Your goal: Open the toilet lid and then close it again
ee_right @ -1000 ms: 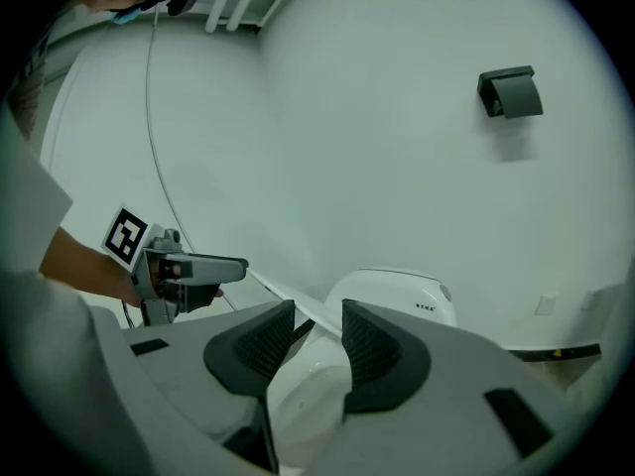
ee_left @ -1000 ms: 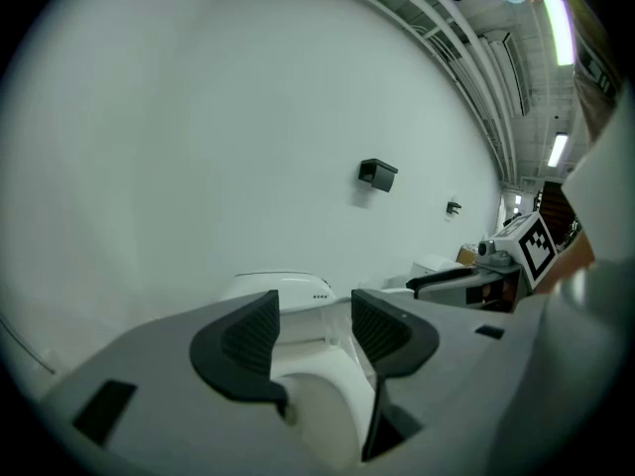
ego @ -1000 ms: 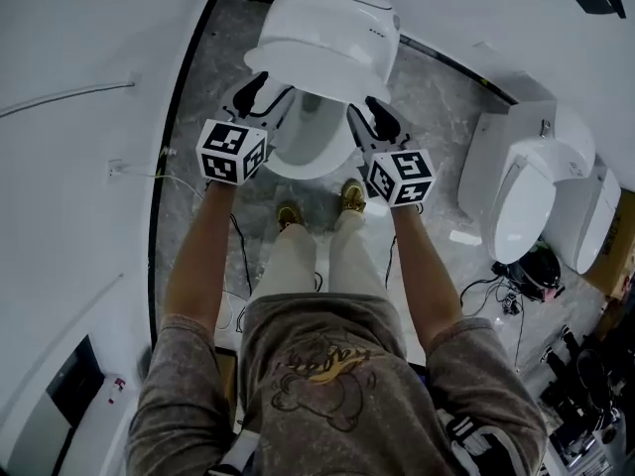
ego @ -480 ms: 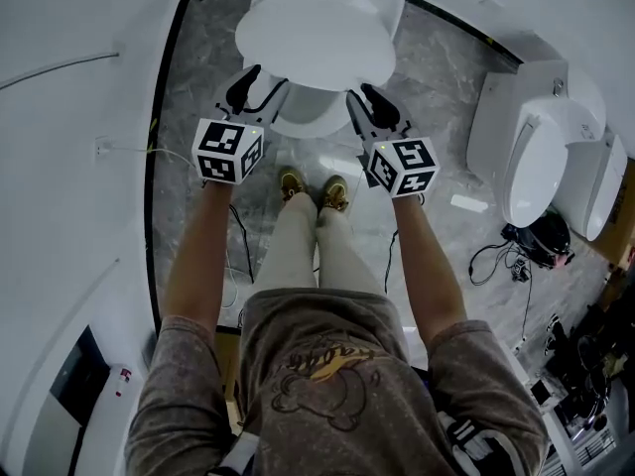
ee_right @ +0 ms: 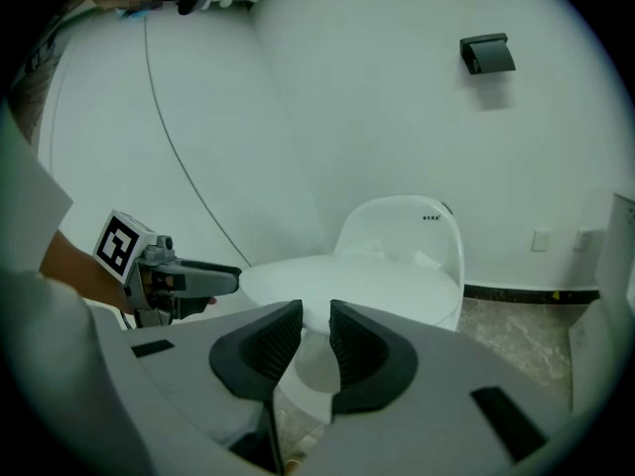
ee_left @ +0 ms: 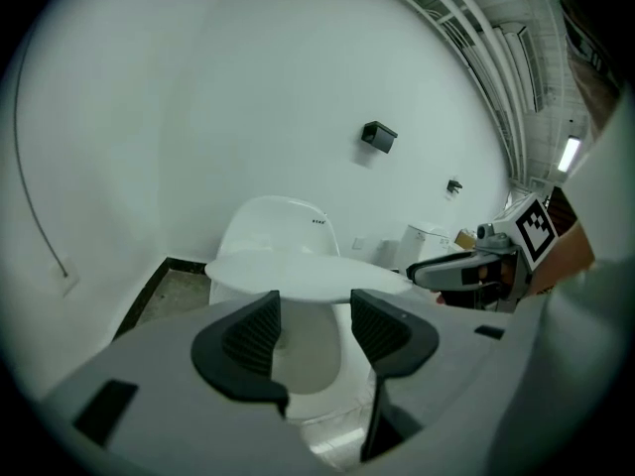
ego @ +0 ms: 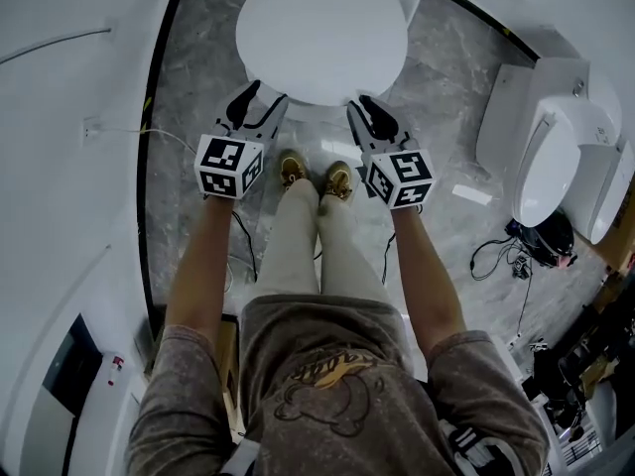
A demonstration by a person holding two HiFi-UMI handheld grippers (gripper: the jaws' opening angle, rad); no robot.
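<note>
The white toilet lid [ego: 319, 30] lies almost level over the bowl, a gap still showing beneath it in the left gripper view, where the lid [ee_left: 308, 274] hangs above the bowl [ee_left: 303, 357]. My left gripper [ego: 260, 97] sits at the lid's front left edge, jaws apart, nothing pinched between them [ee_left: 315, 315]. My right gripper [ego: 365, 105] is at the front right edge. Its jaws [ee_right: 316, 330] are closing to a narrow slot, with nothing between them. The lid's rim [ee_right: 347, 278] lies just beyond both sets of fingertips.
A second white toilet [ego: 556, 157] stands at the right, with black cables [ego: 496, 256] and gear on the grey stone floor near it. A white wall curves along the left. The person's shoes [ego: 316, 177] stand just before the bowl. A black box [ee_left: 378, 137] is fixed high on the wall.
The lid has swung down from half raised to nearly level. Both grippers have come down and toward the person at its front edge.
</note>
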